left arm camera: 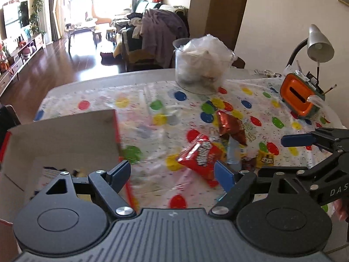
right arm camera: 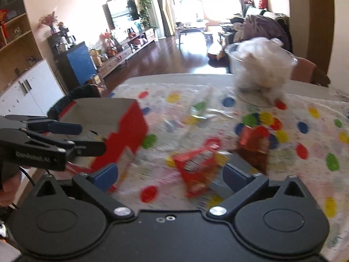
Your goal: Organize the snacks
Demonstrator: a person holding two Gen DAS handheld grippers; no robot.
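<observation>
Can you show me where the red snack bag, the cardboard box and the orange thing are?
red snack bag [left arm camera: 199, 155], left wrist view, middle of its printed front.
cardboard box [left arm camera: 63, 135], left wrist view, bare inner back wall.
orange thing [left arm camera: 294, 91], left wrist view, front face beside its dark slot.

"GenRobot.AI" on left gripper [right arm camera: 91, 138]; seemingly "DAS" on right gripper [left arm camera: 290, 152]

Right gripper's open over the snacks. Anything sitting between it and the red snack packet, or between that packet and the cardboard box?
Nothing visible blocks either path. The red snack packet lies just ahead of the open right gripper, with only tablecloth between. Toward the cardboard box on the left there is bare cloth; the brown foil packet lies on the other side.
</observation>
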